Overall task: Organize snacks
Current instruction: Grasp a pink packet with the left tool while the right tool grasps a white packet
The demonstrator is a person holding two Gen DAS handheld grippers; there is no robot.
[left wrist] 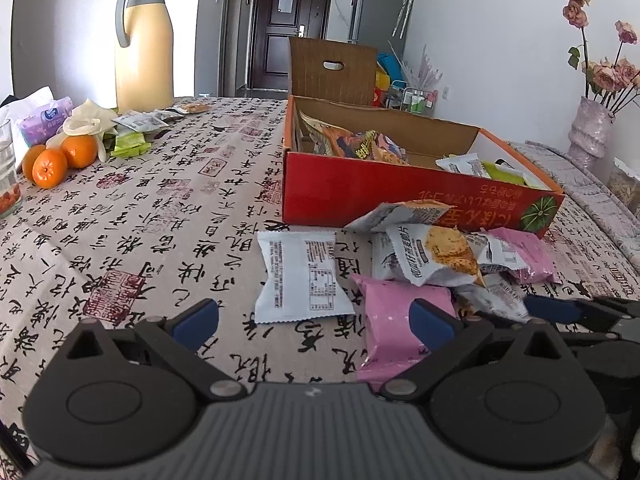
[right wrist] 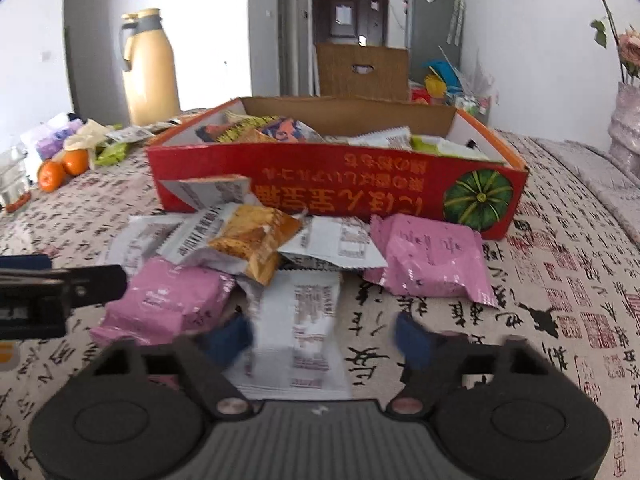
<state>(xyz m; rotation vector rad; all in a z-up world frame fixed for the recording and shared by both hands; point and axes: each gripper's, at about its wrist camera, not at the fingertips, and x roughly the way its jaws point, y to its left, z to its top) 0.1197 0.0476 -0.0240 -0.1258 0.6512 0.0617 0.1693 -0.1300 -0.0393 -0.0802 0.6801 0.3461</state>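
Left wrist view, gripper: the left gripper [left wrist: 316, 322] is held low over the table, its blue-padded jaws spread wide with nothing gripped.
Left wrist view, packets: a pale grey-white foil snack packet [left wrist: 303, 276] lies flat just ahead, between the jaw lines; a pink foil snack packet [left wrist: 394, 320] lies under the right-hand pad. Whether pad and packet touch cannot be told.
Left wrist view, box: a long red cardboard box [left wrist: 360, 196], open-topped and already holding snacks, stands beyond the loose pile [left wrist: 448, 256], likely kept close so packets travel a short way.
Left wrist view, bystanders: three oranges [left wrist: 56, 160] and a tall cream plastic thermos jug [left wrist: 143, 46] are set far off to the left, apart from the sorting.
Right wrist view, gripper: the right gripper [right wrist: 324, 338] is seen blurred, its jaws part-open and straddling a white foil packet with printed panel [right wrist: 300, 320]. The pads do not yet appear to press it, so a grasp seems to be forming.
Right wrist view, other packets: a second pink foil packet [right wrist: 432, 260] lies ahead to the right, near the box front.
Shown only here: the gripped-at white packet, which is hidden by the pile in the left view.
Shown only in the left view: the lone grey-white packet, clear of the pile.
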